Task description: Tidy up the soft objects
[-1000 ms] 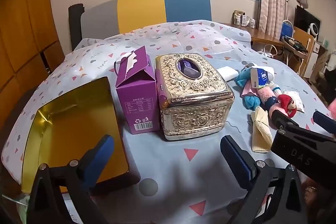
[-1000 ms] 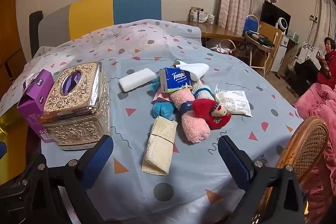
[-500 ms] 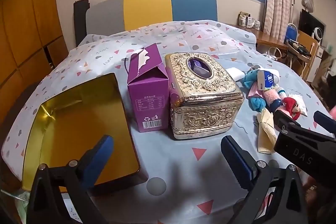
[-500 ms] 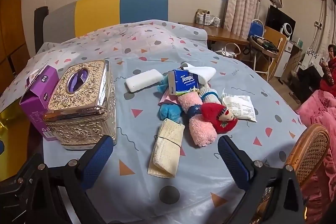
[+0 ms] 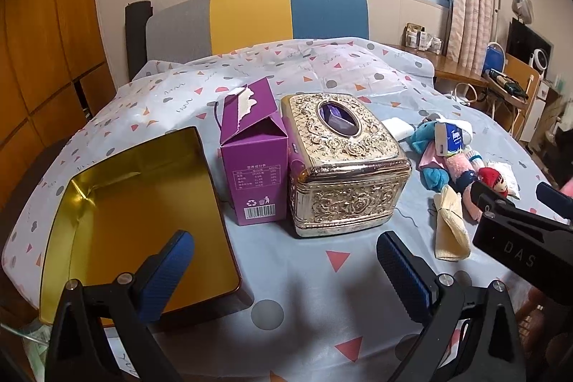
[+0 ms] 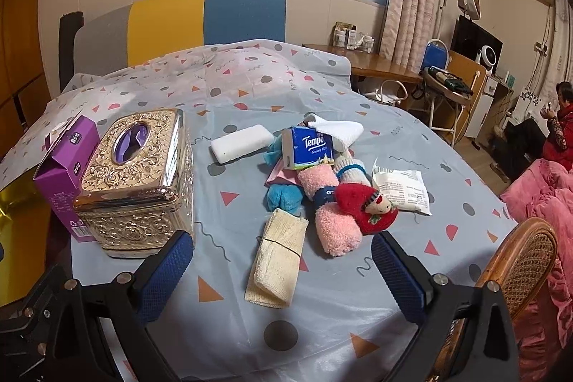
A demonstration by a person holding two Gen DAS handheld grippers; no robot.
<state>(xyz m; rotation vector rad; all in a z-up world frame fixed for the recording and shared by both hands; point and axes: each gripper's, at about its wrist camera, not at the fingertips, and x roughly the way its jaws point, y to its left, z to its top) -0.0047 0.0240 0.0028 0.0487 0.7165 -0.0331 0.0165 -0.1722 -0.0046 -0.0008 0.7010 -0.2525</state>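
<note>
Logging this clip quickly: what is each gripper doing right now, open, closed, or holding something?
Left gripper: open, empty, above the table between the gold tin and the tissue box.
Right gripper: open, empty, with the cream cloth between its fingers.

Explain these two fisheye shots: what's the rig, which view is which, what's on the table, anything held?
There is no robot here: a person carries a two-finger gripper in each hand, with a camera looking along its fingers. One picture is from the left gripper, the other from the right gripper. Both are open and hold nothing. On the patterned tablecloth stand an open gold tin, a purple carton and an ornate gold tissue box. To the right lies a pile of soft things: a folded cream cloth, a pink fuzzy roll, a red doll, a blue plush and a Tempo tissue pack.
</note>
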